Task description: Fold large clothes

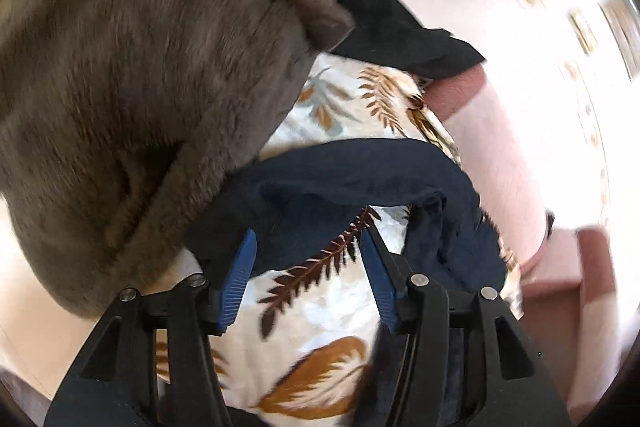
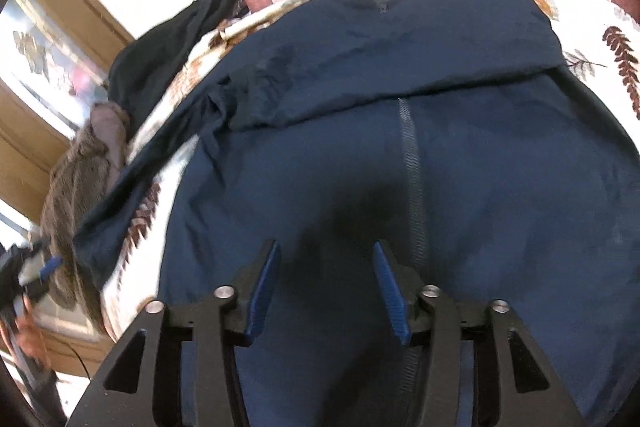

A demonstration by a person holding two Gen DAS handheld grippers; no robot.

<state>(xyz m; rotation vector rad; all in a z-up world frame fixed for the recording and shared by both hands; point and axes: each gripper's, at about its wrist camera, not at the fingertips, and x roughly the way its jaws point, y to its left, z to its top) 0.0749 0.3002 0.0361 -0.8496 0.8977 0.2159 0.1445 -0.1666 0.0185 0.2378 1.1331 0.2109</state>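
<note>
A navy zip-up jacket point(image 2: 400, 147) lies spread on a leaf-print bedsheet point(image 2: 600, 39), its hood folded down over the zipper. My right gripper point(image 2: 326, 245) hovers over the jacket's front just left of the zipper, open, with its pads off the cloth. In the left wrist view a navy sleeve point(image 1: 340, 171) curves across the sheet point(image 1: 320, 299). My left gripper point(image 1: 309, 231) stands open at the sleeve's near edge, with nothing pressed between its fingers. The left gripper point(image 2: 40, 267) also shows blurred at the right wrist view's left edge.
A grey furry garment point(image 1: 140, 67) is heaped left of the sleeve, also visible as the grey furry garment point(image 2: 76, 167). A black garment point(image 1: 380, 11) lies behind it. A pink quilted pillow point(image 1: 500, 147) sits to the right. A wooden frame point(image 2: 40, 131) borders the bed.
</note>
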